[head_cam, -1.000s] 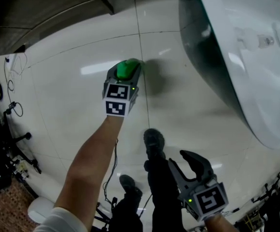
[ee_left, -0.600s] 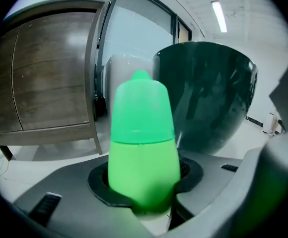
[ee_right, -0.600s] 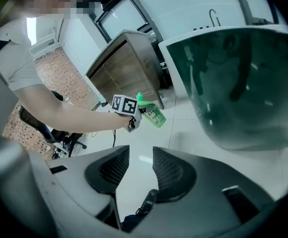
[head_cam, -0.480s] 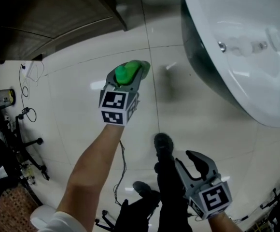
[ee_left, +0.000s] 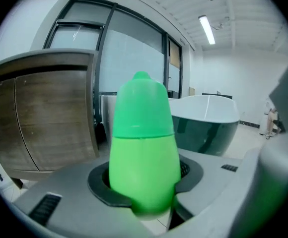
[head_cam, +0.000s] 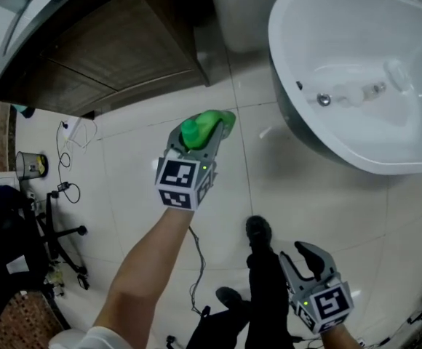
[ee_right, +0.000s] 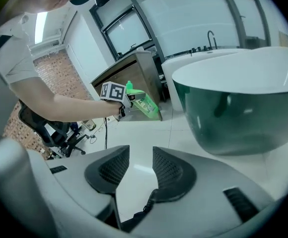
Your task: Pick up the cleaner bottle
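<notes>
Left gripper view: left tongs (ee_left: 145, 185) clamp the green cleaner bottle (ee_left: 143, 143).

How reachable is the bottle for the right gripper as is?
Probably yes: the right gripper is open and empty, with nothing between it and the bottle. But the left gripper is shut on the bottle's middle, so only its ends look free to grab.

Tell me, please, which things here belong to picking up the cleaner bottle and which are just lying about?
Job in hand:
- green cleaner bottle
- left gripper, closed on the bottle, which is off the floor

Just lying about:
- white bathtub
- wooden cabinet
- black office chair
- right gripper, open and empty
</notes>
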A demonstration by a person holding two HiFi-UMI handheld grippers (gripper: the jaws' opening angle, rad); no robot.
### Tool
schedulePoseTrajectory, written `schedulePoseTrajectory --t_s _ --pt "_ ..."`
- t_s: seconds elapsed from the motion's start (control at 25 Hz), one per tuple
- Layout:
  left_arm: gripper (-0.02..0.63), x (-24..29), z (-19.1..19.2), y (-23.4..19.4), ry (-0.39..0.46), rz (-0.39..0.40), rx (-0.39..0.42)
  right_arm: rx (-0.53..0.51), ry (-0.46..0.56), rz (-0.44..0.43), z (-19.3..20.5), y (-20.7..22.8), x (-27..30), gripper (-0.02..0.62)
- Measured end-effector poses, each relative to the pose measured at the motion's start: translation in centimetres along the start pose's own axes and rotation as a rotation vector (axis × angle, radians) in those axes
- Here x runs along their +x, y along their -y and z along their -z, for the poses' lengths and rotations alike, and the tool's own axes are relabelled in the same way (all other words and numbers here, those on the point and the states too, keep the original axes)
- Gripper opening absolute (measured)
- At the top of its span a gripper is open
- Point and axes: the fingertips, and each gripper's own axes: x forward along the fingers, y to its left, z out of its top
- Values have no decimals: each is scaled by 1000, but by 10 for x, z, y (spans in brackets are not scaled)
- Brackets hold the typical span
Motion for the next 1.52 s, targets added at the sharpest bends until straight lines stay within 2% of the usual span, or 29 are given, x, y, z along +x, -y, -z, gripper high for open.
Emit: schedulePoseTrajectory --t_s 0.2,0.76,1.08,1.52 --pt "167 -37 -58 10 47 10 11 -13 12 42 -14 -3 -42 155" --pt "167 -154 -187 23 90 -24 -28 -55 75 79 -60 -40 -136 155" --pt "167 -218 -266 20 174 -70 -10 -118 119 89 -94 -58 -180 155" --pt "169 -338 -367 28 320 -113 6 -244 180 59 -149 -103 -227 154"
